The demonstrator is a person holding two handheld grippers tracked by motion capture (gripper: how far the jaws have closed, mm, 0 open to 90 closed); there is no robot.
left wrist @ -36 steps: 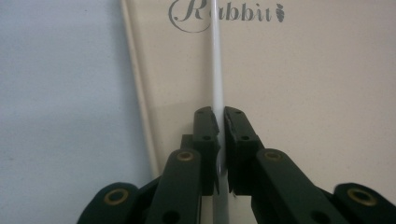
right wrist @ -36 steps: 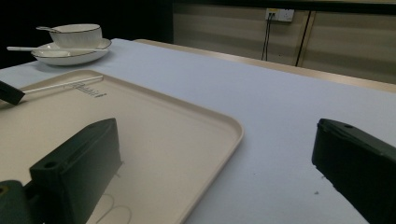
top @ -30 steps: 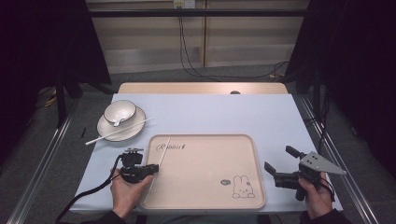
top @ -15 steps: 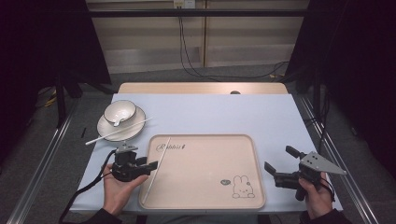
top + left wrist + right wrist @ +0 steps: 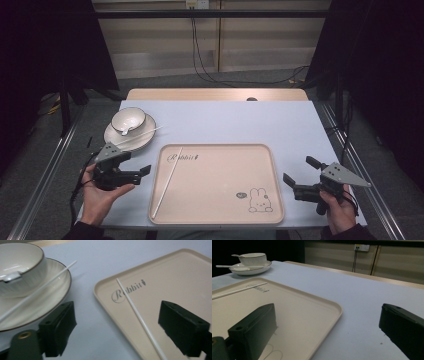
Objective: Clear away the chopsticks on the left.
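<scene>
A beige tray point(image 5: 215, 200) with a rabbit print lies at the table's front middle. One white chopstick point(image 5: 167, 182) rests slanted along the tray's left side. My left gripper point(image 5: 137, 164) hovers just left of the tray, pointing at it. Its jaws have just been opening and stand open with nothing between them. In the left gripper view the chopstick point(image 5: 140, 320) lies on the tray point(image 5: 180, 282) beyond my left gripper point(image 5: 120, 327). My right gripper point(image 5: 300, 171) is open and empty to the right of the tray.
A white bowl point(image 5: 128, 120) with a spoon sits on a plate point(image 5: 131, 140) at the back left. A second chopstick point(image 5: 142, 134) lies across the plate. The blue tabletop point(image 5: 240, 120) stretches behind the tray.
My left gripper has opened and pulled back to the left, off the tray's edge, and risen a little. The chopstick stays lying on the tray. The right gripper has not moved.
</scene>
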